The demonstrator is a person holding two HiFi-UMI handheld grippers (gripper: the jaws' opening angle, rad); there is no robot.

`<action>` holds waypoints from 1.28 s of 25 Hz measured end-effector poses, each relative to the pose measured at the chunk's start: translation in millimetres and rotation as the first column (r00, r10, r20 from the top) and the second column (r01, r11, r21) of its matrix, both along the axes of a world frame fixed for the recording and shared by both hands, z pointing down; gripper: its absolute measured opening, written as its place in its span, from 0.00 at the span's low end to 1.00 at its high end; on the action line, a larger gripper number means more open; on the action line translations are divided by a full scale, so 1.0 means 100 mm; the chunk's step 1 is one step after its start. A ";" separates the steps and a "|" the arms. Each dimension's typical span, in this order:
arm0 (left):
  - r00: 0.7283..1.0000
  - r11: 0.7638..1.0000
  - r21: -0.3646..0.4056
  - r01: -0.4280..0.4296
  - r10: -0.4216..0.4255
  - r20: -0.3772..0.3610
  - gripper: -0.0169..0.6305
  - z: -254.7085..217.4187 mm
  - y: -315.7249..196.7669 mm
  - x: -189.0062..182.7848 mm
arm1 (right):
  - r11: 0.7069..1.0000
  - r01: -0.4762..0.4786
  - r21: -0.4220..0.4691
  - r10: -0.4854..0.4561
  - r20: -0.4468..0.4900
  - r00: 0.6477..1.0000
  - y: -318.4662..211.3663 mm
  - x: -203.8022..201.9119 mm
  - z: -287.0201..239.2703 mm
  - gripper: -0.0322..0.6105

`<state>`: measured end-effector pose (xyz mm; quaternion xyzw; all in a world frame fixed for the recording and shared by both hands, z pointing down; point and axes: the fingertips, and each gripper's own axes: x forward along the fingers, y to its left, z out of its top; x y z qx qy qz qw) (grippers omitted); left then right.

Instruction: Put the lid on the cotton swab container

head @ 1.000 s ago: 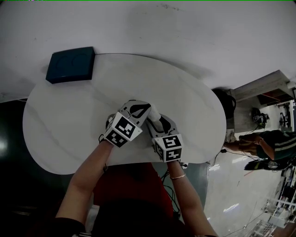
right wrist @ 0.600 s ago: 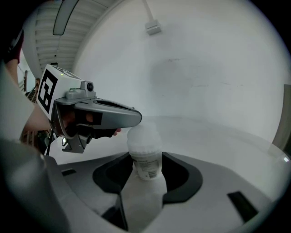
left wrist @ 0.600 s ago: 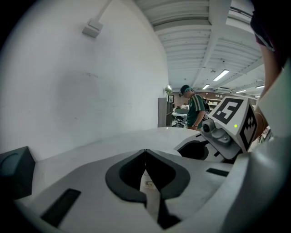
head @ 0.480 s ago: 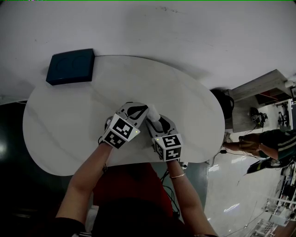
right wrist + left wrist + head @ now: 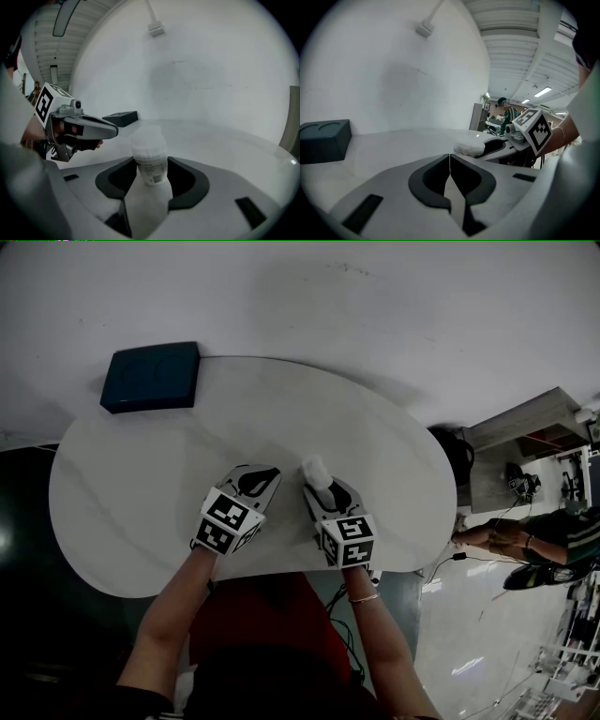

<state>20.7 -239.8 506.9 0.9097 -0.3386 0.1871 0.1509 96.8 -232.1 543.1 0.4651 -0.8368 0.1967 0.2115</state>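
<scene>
My right gripper (image 5: 318,482) (image 5: 150,165) is shut on a white cotton swab container (image 5: 315,471) (image 5: 150,161), which points away from me over the white oval table (image 5: 141,474). A translucent lid (image 5: 148,137) sits on the container's far end. My left gripper (image 5: 259,474) (image 5: 450,157) hovers a short way to the left of the container, jaws shut with nothing between them. From the left gripper view the container (image 5: 468,146) shows sideways in the right gripper (image 5: 506,143). The right gripper view shows the left gripper (image 5: 86,127) at the left, apart from the container.
A dark blue box (image 5: 150,377) (image 5: 323,139) (image 5: 120,118) stands at the table's far left edge. A pale wall runs behind the table. To the right, off the table, are a cabinet (image 5: 530,423) and a person (image 5: 534,532) on the floor area.
My left gripper has drawn back to the left and toward me, away from the container's end where it was before. The right gripper stays shut on the container, nearly still.
</scene>
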 end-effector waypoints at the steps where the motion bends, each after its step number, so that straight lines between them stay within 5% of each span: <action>1: 1.000 1.000 -0.004 0.006 -0.006 -0.002 0.06 0.00 0.00 -0.04 | 1.000 -0.001 -0.001 0.001 -0.008 1.000 0.00 0.00 0.01 0.38; 15: 1.000 1.000 0.008 0.002 -0.002 0.018 0.06 0.02 0.13 -0.25 | 0.995 -0.102 0.004 0.102 -0.063 0.993 0.21 0.10 -0.01 0.38; 25: 1.000 0.999 0.028 -0.018 0.018 0.005 0.06 -0.05 0.26 -0.32 | 0.983 -0.182 0.019 0.182 0.015 0.983 0.49 -0.04 -0.20 0.37; 32: 0.999 0.998 0.027 -0.049 0.049 0.006 0.06 -0.13 0.38 -0.36 | 0.968 -0.244 0.062 0.241 0.048 0.969 0.67 -0.13 -0.37 0.16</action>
